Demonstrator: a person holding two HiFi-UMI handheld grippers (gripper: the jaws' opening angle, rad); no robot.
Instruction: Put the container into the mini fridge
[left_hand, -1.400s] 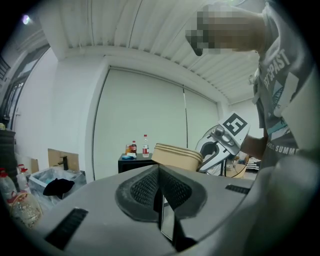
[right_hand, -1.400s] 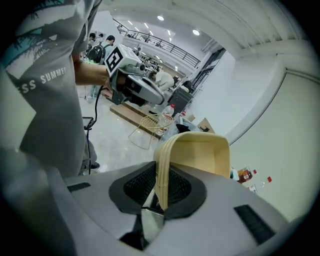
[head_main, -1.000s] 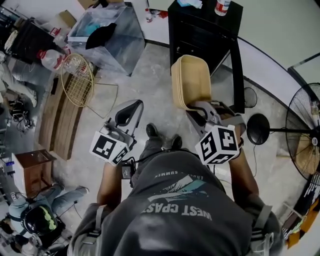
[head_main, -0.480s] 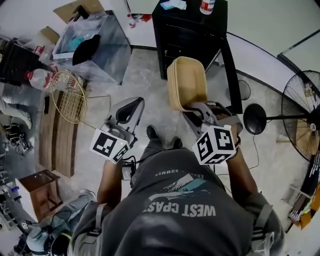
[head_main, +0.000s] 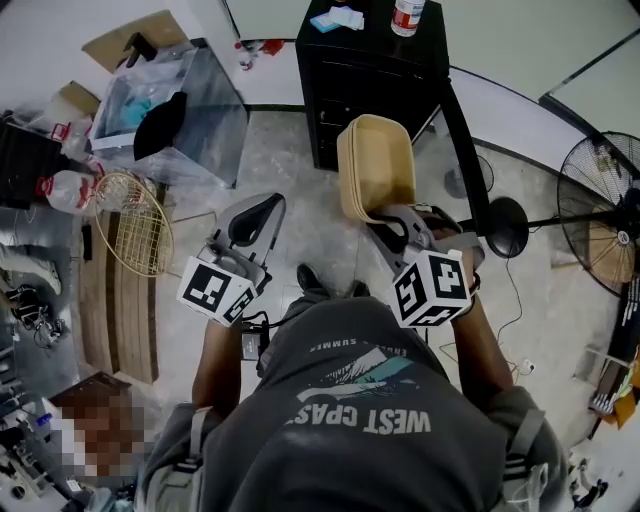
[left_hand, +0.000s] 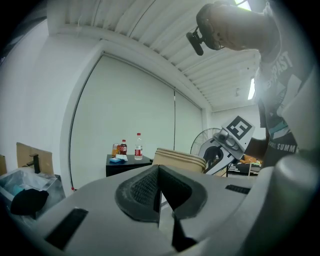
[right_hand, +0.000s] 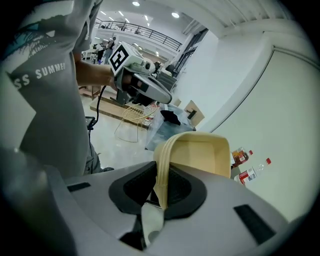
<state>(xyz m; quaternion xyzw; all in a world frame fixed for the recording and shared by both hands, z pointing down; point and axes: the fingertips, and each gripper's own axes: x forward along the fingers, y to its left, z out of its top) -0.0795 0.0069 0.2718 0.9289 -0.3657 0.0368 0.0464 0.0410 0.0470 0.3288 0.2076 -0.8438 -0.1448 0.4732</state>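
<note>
A tan plastic container (head_main: 378, 165) hangs tilted on edge in front of me, and my right gripper (head_main: 392, 216) is shut on its near rim. In the right gripper view the container's rim (right_hand: 161, 165) runs down between the dark pads (right_hand: 134, 186). The black mini fridge (head_main: 372, 70) stands just beyond the container; a black panel (head_main: 466, 150), like an open door, juts from its right side. My left gripper (head_main: 252, 222) points forward to the left of the container, shut and holding nothing. The left gripper view shows the container (left_hand: 180, 159) and the fridge (left_hand: 127, 164) ahead.
Bottles (head_main: 405, 15) and a blue cloth stand on the fridge. A clear plastic bin (head_main: 190, 105) holding a black cap sits at the left, a wire basket (head_main: 135, 235) and wooden planks (head_main: 115, 300) nearer. A standing fan (head_main: 600, 215) and a round black base (head_main: 505, 228) are at the right.
The fridge has come closer and lower in the head view as I moved toward it. Both grippers went along; the container stays gripped in the right one.
</note>
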